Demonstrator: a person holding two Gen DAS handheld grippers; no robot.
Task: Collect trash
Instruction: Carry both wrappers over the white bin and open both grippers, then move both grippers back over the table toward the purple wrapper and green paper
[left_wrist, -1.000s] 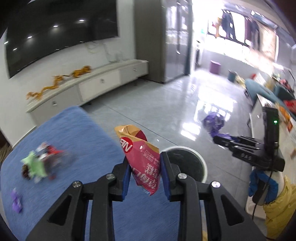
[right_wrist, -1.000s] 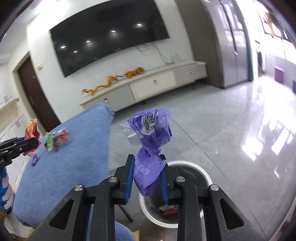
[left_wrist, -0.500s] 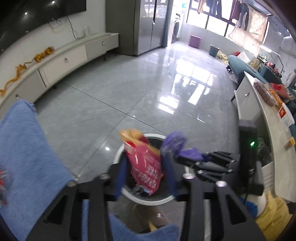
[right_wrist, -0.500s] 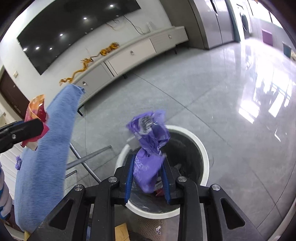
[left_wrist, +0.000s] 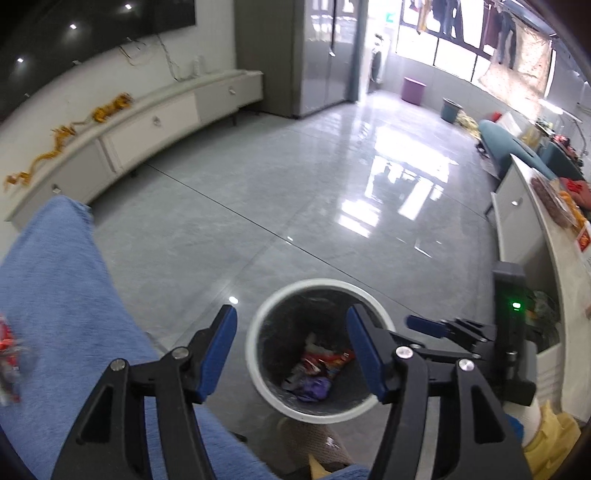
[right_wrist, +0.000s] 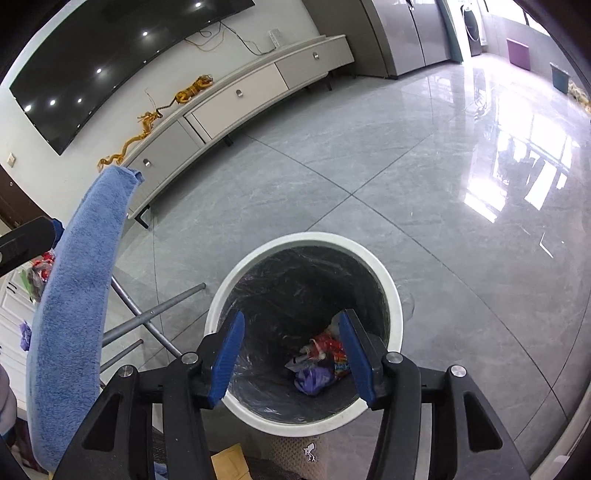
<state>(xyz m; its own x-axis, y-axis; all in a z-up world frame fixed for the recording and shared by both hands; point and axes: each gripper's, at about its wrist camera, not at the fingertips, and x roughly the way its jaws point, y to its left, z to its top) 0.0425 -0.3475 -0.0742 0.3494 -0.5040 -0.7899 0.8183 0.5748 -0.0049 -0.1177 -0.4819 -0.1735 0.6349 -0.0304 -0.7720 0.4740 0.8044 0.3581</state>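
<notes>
Bin (right_wrist: 393, 295) holds purple wrapper (right_wrist: 313, 380), red wrapper (right_wrist: 328, 347); left gripper (left_wrist: 291, 350) wide, empty; right gripper (right_wrist: 291, 358) wide, empty

Glossy grey floor tiles (right_wrist: 424, 192) mirroring window light around the bin (right_wrist: 395, 295): smooth white plastic rim, crinkled shiny black liner (right_wrist: 295, 288) inside. Left of the bin, rough blue terry cloth (right_wrist: 74, 295), bare metal legs (right_wrist: 155, 314) beneath. Crumpled glossy wrappers (right_wrist: 325, 362) at the bin's bottom.

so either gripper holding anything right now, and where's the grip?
Nothing held. Left gripper and right gripper both have jaws open and empty above the trash bin; purple wrapper lies inside.
</notes>
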